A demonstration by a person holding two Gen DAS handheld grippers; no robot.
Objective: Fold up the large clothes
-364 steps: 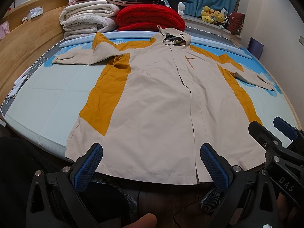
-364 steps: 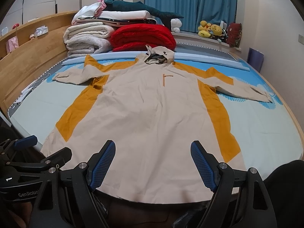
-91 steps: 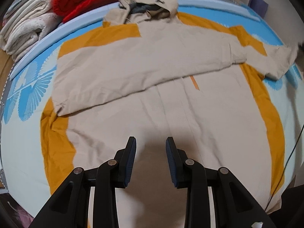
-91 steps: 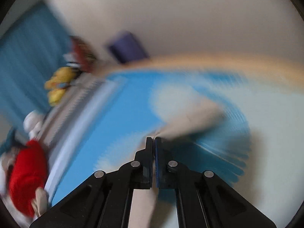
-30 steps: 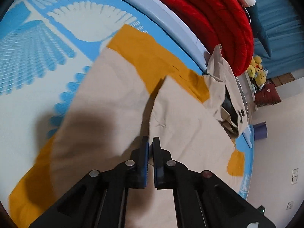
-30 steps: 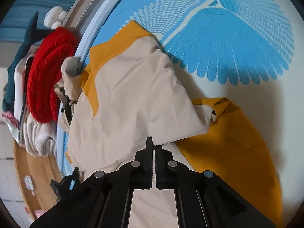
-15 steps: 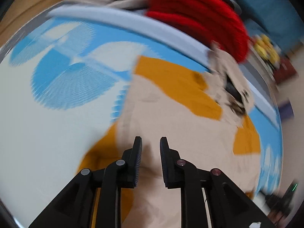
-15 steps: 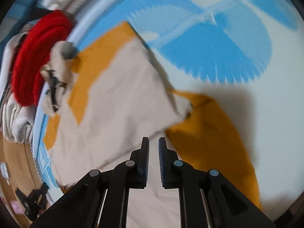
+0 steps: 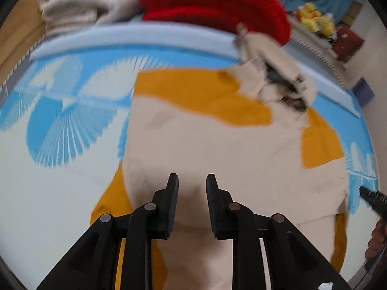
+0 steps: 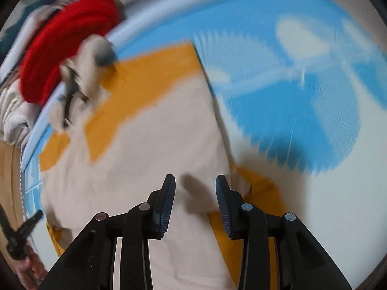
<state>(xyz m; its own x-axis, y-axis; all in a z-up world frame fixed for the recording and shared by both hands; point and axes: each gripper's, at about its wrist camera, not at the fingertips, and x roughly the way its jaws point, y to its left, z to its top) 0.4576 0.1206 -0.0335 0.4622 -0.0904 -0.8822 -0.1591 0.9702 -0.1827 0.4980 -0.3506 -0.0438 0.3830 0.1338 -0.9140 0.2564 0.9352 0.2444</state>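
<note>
A large beige coat with orange panels [image 9: 217, 149] lies on the bed, both sleeves folded across its chest; its hood [image 9: 275, 77] points toward the pillows. It also shows in the right wrist view [image 10: 154, 154]. My left gripper [image 9: 192, 183] is open and empty above the coat's left side. My right gripper [image 10: 194, 183] is open and empty above the coat's right side, near the folded sleeve edge. The right gripper's tip shows at the edge of the left wrist view [image 9: 372, 198], and the left gripper shows in the right wrist view [image 10: 21, 229]. Both views are motion-blurred.
A blue and white patterned sheet [image 9: 60, 130] covers the bed. A red blanket [image 9: 212, 2] and beige folded blankets [image 9: 84, 2] are stacked at the head. Plush toys [image 9: 314, 19] sit on a ledge at the back right. A wooden bed frame [image 10: 9, 169] runs along the side.
Both grippers have let go of the sleeves and opened. They have pulled back from the coat, and the sleeves now lie folded across its chest.
</note>
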